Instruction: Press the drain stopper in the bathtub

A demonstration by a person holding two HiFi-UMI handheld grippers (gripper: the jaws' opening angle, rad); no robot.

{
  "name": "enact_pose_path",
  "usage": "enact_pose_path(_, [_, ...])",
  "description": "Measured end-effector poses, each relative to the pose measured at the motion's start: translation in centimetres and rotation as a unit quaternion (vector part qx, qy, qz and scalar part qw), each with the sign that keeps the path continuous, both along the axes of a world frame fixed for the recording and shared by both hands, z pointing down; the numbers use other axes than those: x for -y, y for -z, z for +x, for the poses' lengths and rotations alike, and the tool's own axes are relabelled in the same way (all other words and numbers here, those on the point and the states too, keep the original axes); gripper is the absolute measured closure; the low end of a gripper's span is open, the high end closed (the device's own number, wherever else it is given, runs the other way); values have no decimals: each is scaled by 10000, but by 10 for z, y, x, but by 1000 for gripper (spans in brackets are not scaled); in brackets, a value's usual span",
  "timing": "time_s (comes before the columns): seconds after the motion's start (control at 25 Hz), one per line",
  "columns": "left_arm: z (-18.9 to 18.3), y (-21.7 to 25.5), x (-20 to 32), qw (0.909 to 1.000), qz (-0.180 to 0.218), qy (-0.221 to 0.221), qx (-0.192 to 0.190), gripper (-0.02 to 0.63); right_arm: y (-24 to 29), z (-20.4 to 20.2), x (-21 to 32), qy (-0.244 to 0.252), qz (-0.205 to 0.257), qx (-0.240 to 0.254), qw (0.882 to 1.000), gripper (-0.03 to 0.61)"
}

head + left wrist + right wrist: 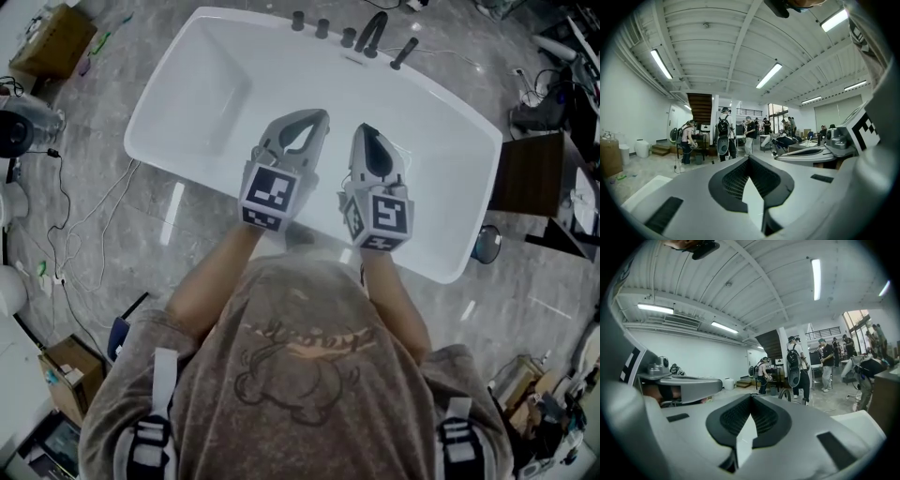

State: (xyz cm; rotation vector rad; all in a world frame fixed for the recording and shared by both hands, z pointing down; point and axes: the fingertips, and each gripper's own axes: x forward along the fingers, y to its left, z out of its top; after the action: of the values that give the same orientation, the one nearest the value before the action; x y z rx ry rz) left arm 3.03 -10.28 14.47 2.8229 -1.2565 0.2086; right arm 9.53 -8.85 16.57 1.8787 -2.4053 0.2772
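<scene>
My left gripper (322, 116) and right gripper (364, 129) held side by side above the bathtub (225, 84), fingers clenched tip to tip, empty. Stopper not discernible; faucet (373, 33) at the far rim.

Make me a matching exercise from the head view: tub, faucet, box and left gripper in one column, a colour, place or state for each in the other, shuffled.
Column one
1. tub
2. faucet
3. box
4. left gripper

Column two
A. dark, on the tub's far rim
B. jaws shut, nothing held
C. white, in the middle of the view
D. brown, on the floor

Pairs: 1-C, 2-A, 3-D, 4-B
</scene>
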Motion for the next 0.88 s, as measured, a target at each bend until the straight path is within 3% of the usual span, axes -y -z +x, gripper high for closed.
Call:
enact_pose_path(0.4, [-11,-20,51,9997,73,-227,18,612,-22,-5,45,-378,4,51,9993,577])
enact_pose_path(0.88, [-13,-74,102,9990,-146,-303,-307,612,-67,-10,102,-487,163,87,9986,577])
